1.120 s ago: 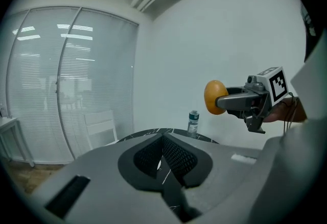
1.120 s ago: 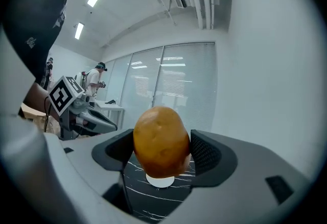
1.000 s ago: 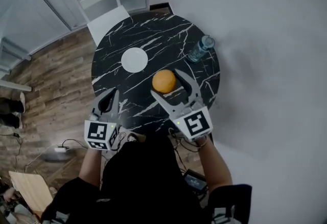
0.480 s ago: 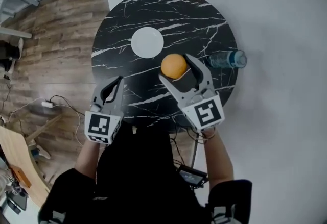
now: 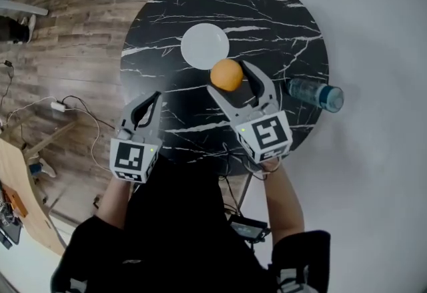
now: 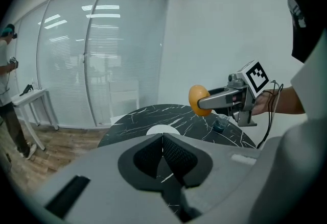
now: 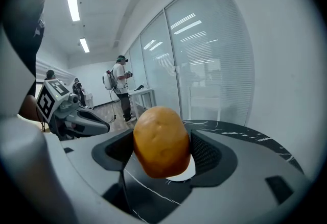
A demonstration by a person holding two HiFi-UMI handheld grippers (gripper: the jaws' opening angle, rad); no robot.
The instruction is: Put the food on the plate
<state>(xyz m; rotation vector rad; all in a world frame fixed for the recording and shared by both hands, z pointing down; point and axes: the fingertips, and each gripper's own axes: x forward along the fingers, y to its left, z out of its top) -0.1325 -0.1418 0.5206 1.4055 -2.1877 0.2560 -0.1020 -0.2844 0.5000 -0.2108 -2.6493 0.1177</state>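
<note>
In the head view, the right gripper (image 5: 231, 79) had carried the food (image 5: 226, 75) across the bench (image 5: 280, 11) to the near rim of the plate (image 5: 200, 41); release looked close. In the left gripper view, the left gripper (image 6: 162, 139) sat closed and empty. In the right gripper view, the fingers (image 7: 207, 154) clamped the food.

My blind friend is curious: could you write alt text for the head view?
Seen from above, a person's right gripper holds a round orange food at the near edge of an empty white plate on a black marble table. The left gripper hangs shut and empty; a water bottle lies at the table's right edge.
</note>
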